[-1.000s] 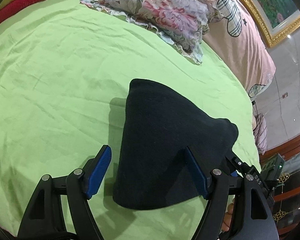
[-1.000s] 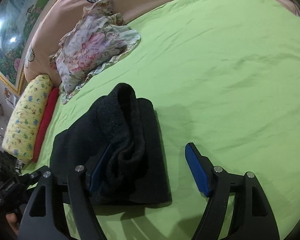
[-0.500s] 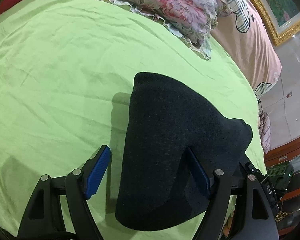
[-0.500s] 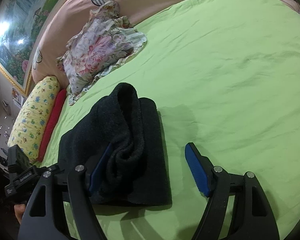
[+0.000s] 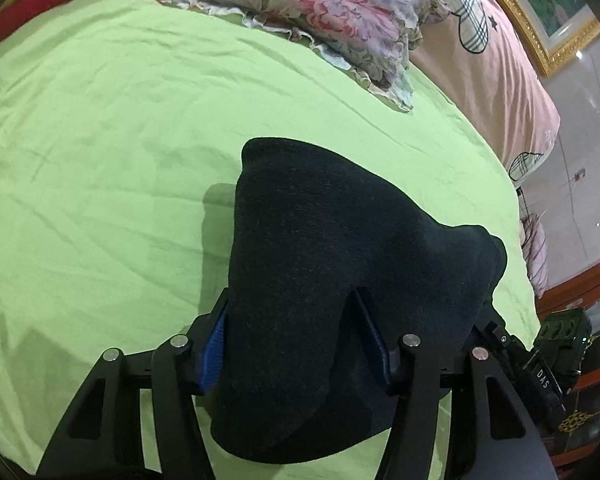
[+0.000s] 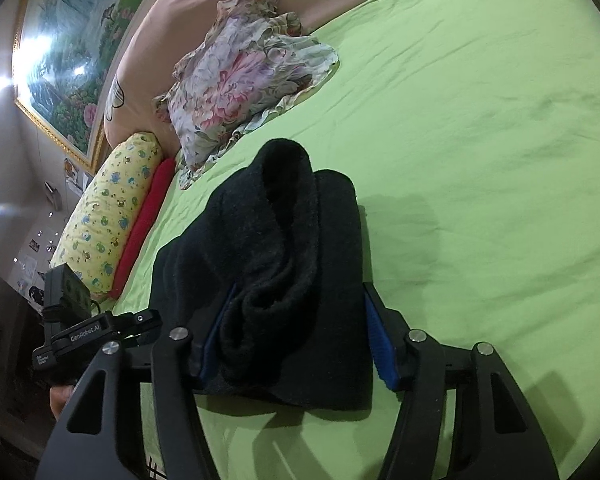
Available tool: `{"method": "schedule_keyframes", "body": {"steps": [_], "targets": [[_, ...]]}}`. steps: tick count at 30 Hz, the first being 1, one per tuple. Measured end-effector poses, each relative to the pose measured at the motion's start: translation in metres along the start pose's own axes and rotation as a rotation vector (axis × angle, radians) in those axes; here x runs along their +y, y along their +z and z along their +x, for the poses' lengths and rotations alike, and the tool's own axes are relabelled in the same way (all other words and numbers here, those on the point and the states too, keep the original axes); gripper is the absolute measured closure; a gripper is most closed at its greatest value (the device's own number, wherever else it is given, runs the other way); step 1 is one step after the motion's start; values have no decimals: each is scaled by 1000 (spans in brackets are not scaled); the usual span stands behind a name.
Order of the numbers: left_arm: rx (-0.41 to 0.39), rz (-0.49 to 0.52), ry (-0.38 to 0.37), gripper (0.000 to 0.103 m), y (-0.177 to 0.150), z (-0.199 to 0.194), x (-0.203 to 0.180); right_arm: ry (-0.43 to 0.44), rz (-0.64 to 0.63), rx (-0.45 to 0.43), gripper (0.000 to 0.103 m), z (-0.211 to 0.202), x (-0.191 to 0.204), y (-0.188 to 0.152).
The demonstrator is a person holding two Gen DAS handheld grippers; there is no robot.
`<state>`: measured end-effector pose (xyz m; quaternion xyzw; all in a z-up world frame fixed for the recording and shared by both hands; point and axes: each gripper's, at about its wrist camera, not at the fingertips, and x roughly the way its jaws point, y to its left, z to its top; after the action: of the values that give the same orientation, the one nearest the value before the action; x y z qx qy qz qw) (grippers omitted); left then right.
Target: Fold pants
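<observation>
The black pants (image 5: 320,264) lie folded into a thick bundle on the green bed sheet (image 5: 100,140). My left gripper (image 5: 292,344) is closed around one end of the bundle, blue pads pressing its sides. In the right wrist view the pants (image 6: 284,240) show their rolled layers. My right gripper (image 6: 296,340) is closed around the other end, pads against both sides. The left gripper's body (image 6: 92,328) shows at the left of the right wrist view.
A floral pillow (image 5: 320,20) and a pink cover with plaid hearts (image 5: 480,60) lie at the head of the bed. A yellow patterned bolster (image 6: 112,208) and a red pillow (image 6: 148,216) lie beside them. A wooden cabinet (image 5: 580,320) stands past the bed's edge.
Both grippers have closed from wide open onto the ends of the folded pants. The bundle has stayed in place on the sheet.
</observation>
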<state>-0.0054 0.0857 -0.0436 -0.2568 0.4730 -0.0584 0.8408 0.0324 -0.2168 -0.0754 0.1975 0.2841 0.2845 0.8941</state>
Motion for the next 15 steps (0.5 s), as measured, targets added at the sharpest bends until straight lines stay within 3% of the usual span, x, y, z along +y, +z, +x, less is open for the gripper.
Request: {"method": "schedule_keyframes", "body": {"steps": [4,15], "targets": [[0,-5,-16,54,1,-5,1,12,7,-9,54,-5,3,-2],[-54,31,0,63,1,-41,-7,69,-13,-32,58,-20,25,-2]]}}
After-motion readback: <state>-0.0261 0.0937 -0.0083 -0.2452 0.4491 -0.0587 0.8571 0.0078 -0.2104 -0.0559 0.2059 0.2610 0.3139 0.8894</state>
